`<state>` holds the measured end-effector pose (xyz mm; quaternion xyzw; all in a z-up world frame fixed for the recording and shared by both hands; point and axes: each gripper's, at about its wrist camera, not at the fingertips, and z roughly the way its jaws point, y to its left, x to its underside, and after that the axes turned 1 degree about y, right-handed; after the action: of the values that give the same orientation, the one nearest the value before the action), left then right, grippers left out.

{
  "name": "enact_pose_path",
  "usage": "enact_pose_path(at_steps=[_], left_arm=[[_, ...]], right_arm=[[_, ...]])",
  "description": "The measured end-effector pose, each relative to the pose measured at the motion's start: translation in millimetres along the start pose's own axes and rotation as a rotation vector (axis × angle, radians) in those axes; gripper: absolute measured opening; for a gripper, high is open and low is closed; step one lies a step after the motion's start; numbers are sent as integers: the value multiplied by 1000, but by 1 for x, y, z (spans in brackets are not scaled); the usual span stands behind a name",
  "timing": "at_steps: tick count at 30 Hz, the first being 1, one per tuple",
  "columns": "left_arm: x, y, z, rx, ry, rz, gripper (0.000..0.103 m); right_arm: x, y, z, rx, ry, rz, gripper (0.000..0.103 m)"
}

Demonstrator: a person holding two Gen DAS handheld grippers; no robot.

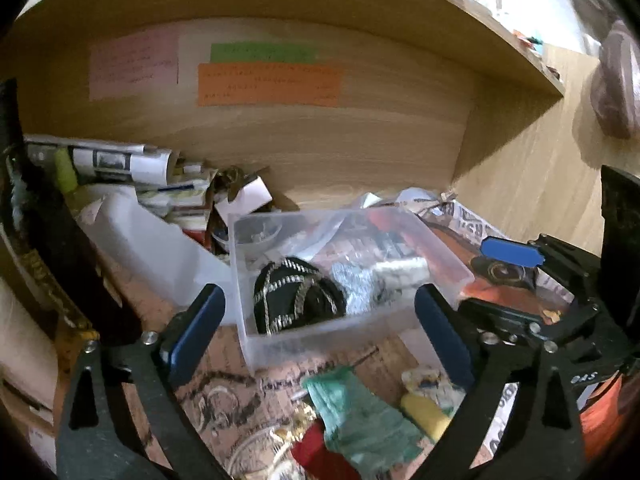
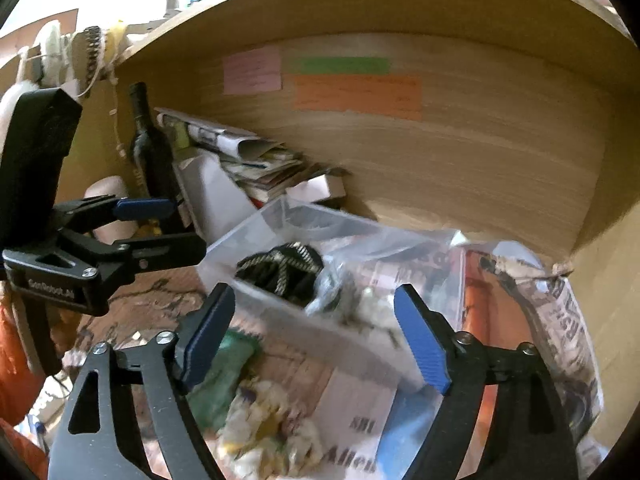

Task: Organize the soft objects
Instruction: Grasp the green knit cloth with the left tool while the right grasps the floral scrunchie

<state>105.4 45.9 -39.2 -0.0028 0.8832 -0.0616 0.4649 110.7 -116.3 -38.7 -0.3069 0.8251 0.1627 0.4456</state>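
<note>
A clear plastic bin (image 1: 440, 248) stands on the shelf and holds a black cloth with gold trim (image 1: 296, 296), a silver cloth (image 1: 360, 284) and a white one (image 1: 400, 270). The bin (image 2: 256, 232) and black cloth (image 2: 280, 268) also show in the right wrist view. My left gripper (image 1: 316, 336) is open and empty just in front of the bin. My right gripper (image 2: 316, 340) is open and empty above the bin's near edge. A green cloth (image 1: 360, 420), a red cloth (image 1: 312, 448) and a yellow-white cloth (image 1: 428, 400) lie in front of the bin. The green cloth (image 2: 224, 376) and the yellow-white cloth (image 2: 272, 428) lie below my right gripper.
A dark wine bottle (image 2: 150, 148) stands at the left by rolled newspapers (image 1: 116, 160) and a white container (image 1: 152, 248). Coloured notes (image 1: 268, 84) hang on the wooden back wall. Newspaper and an orange thing (image 2: 476, 300) lie right of the bin.
</note>
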Motion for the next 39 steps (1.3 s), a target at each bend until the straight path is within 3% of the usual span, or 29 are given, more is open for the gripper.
enact_pose_path(at_steps=[10,19,23,28,36,39], left_arm=[[45,-10,9,33,113,-23,97],[80,-17,26,64,193,-49,96],[87,-21,31,89,221,-48,76],[93,-25,36,102,237,-29,60],[103,-22,39,77,232,-26,42],[103,-21,37,69,229,-23,30]], right_arm=[[51,10,4,-15,112,42,81],[71,-4,5,9,157,93,77],[77,-13,5,23,173,120,63],[84,-25,8,41,191,167,49],[96,-39,15,83,248,200,39],[100,-40,17,95,257,192,30]])
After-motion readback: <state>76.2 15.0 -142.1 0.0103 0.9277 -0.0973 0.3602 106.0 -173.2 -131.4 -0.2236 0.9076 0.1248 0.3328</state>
